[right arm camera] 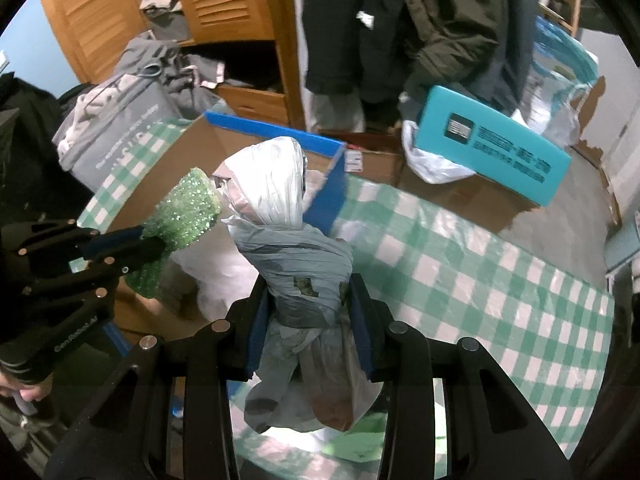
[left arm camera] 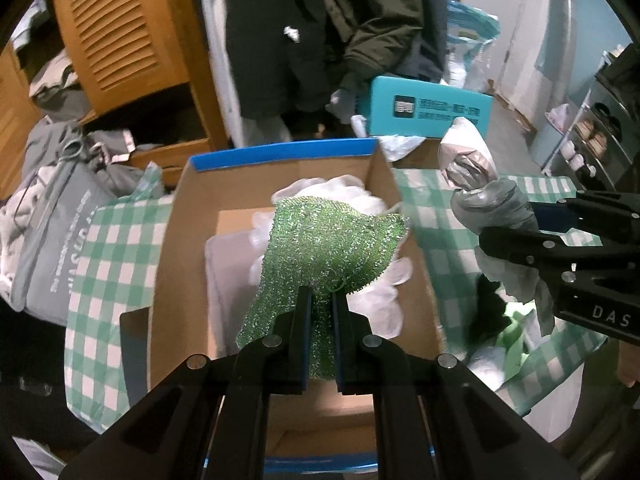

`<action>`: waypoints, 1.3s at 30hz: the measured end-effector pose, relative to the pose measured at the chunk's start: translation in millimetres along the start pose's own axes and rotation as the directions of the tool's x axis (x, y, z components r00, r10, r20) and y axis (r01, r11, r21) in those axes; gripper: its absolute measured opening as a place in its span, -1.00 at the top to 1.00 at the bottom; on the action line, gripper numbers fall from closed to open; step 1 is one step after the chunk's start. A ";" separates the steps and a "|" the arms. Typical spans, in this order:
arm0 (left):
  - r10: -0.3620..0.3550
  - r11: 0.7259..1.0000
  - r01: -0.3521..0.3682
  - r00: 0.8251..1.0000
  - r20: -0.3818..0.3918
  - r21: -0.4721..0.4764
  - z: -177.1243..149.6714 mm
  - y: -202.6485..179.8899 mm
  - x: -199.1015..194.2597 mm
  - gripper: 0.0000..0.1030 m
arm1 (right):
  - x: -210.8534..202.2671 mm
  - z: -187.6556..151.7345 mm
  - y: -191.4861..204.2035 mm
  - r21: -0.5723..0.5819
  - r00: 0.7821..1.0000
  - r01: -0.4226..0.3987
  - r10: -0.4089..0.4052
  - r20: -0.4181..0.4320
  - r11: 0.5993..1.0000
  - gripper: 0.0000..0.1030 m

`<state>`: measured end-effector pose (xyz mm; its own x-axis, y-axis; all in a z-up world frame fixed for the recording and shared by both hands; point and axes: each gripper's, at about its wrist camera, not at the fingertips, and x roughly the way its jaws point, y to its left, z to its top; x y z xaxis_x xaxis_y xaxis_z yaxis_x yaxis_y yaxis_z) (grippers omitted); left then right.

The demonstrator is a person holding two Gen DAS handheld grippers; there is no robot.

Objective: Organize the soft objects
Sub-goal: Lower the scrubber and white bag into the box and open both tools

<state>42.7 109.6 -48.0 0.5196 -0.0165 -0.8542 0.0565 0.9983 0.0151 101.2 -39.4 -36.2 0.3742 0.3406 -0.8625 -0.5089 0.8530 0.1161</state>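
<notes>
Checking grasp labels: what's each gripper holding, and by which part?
Left gripper pinches the green sparkly cloth at its lower edge. Right gripper clamps the grey plastic bag bundle around its middle.

Glittery rough green mesh cloth (left arm camera: 328,248); crinkled glossy plastic bundle (right arm camera: 296,248); matt cardboard box (left arm camera: 176,240); checked tablecloth (right arm camera: 480,280)

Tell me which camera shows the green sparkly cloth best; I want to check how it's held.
The left wrist view: the green sparkly cloth fills the centre, pinched in the left claw above the cardboard box. The right wrist view catches it only at the left edge, partly hidden by that claw.
</notes>
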 end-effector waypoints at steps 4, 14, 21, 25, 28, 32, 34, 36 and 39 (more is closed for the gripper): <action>0.017 0.999 -0.017 1.000 -0.010 -0.030 -5.6 17.0 2.9 0.82 | 8.8 6.0 17.4 -0.020 1.000 -0.020 0.020 -0.011 1.000 0.30; 0.042 0.996 -0.047 0.997 -0.059 -0.082 -21.0 50.3 15.6 0.82 | 29.9 13.9 52.0 -0.046 0.997 -0.065 0.063 -0.043 0.997 0.30; 0.048 0.994 -0.056 0.995 -0.084 -0.090 -29.7 58.3 21.2 0.81 | 46.2 14.4 69.9 -0.056 0.993 -0.096 0.092 -0.077 0.994 0.29; 0.045 0.993 -0.057 0.994 -0.104 -0.108 -31.8 62.8 23.8 0.68 | 53.4 12.4 79.3 -0.068 0.990 -0.112 0.104 -0.099 0.991 0.22; 0.054 0.992 -0.065 0.993 -0.104 -0.111 -33.0 63.8 22.3 0.32 | 55.8 11.4 84.7 -0.074 0.988 -0.118 0.109 -0.108 0.990 0.13; 0.086 0.991 -0.095 0.992 -0.092 -0.097 -33.4 64.2 18.9 0.02 | 51.3 11.3 85.9 -0.081 0.990 -0.114 0.107 -0.095 0.990 -0.18; 0.085 0.991 -0.093 0.992 -0.089 -0.099 -33.4 65.4 17.8 0.01 | 48.1 11.7 84.2 -0.077 0.990 -0.116 0.109 -0.088 0.990 -0.29; 0.077 0.990 -0.087 0.993 -0.091 -0.107 -33.6 66.0 16.2 0.01 | 43.9 11.7 81.8 -0.070 0.991 -0.115 0.110 -0.077 0.991 -0.30; 0.053 0.992 -0.062 0.995 -0.080 -0.112 -33.0 62.3 11.3 0.00 | 37.7 9.9 76.0 -0.063 0.992 -0.112 0.107 -0.072 0.992 -0.30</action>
<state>24.0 173.5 -73.9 0.4519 0.0413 -0.8911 -0.0718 0.9974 0.0099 84.2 42.2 -55.0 0.2603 0.4006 -0.8785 -0.5955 0.7828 0.1805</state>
